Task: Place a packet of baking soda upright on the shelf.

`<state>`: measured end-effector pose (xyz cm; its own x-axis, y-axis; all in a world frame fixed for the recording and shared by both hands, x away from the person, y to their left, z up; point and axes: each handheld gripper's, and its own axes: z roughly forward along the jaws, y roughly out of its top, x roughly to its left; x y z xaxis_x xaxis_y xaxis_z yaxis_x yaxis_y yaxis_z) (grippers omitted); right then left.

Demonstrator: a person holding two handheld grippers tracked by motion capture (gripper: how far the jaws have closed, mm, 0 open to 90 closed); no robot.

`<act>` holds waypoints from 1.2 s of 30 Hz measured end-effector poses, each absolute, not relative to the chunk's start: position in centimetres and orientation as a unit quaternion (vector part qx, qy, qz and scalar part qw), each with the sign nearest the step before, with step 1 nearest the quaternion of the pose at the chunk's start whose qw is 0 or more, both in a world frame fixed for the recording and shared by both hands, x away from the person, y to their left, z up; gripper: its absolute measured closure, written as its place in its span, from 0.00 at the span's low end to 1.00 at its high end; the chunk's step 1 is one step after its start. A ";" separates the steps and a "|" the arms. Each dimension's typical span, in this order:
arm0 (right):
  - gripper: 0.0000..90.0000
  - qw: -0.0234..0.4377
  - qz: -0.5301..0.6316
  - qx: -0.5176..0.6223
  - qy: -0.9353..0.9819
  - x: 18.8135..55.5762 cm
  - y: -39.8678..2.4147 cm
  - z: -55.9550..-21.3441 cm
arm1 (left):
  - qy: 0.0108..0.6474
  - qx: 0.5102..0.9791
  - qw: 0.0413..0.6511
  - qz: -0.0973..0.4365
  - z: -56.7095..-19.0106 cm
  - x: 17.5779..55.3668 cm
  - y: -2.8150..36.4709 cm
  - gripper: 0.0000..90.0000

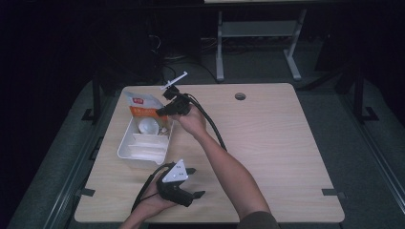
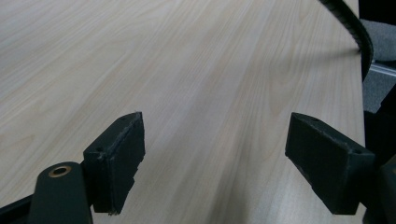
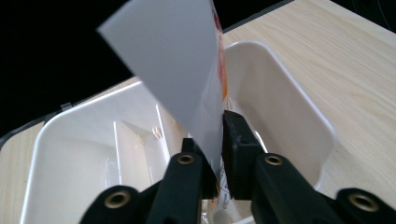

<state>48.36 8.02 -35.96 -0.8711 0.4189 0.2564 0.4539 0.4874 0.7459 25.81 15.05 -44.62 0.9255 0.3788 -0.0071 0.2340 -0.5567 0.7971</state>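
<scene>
A white packet with orange print (image 1: 142,107) stands upright at the far end of a white plastic bin (image 1: 125,145) on the table's left side. My right gripper (image 1: 165,110) reaches over the bin from the right, shut on the packet's edge. In the right gripper view the packet (image 3: 173,60) rises between the two pads of my right gripper (image 3: 217,144), above the divided bin (image 3: 289,107). My left gripper (image 1: 197,182) rests near the table's front edge. Its jaws stand wide apart over bare wood in the left gripper view (image 2: 215,154), with nothing between them.
Inside the bin lie a round white object (image 1: 149,126) and flat white pieces (image 1: 145,145) behind dividers. The right gripper's black cable (image 1: 212,126) trails along the forearm. A cable hole (image 1: 240,96) sits at the table's far edge. Wide bare wood (image 1: 277,143) lies to the right.
</scene>
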 end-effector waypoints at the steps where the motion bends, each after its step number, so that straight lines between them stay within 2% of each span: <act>1: 0.93 0.020 -0.438 -0.253 -0.862 48.4 8.0 -36.0 | 0.174 0.878 0.437 0.083 -44.6 25.8 15.0 0.22; 13: 0.75 0.029 -0.454 -0.257 -0.853 47.8 4.1 -34.8 | 0.179 0.878 0.436 0.085 -44.6 26.0 15.2 0.21; 24: 0.65 0.030 -0.464 -0.256 -0.847 47.1 0.9 -33.5 | 0.183 0.877 0.436 0.086 -44.6 26.2 15.3 0.21; 36: 0.60 0.029 -0.464 -0.263 -0.845 46.7 -1.6 -32.8 | 0.191 0.876 0.435 0.087 -44.7 26.5 15.5 0.21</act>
<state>46.71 -1.57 -32.76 -0.8600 0.4176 0.2934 0.4717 0.4309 0.7693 26.51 15.54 -44.66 0.9120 0.4100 -0.0138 0.2585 -0.5482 0.7954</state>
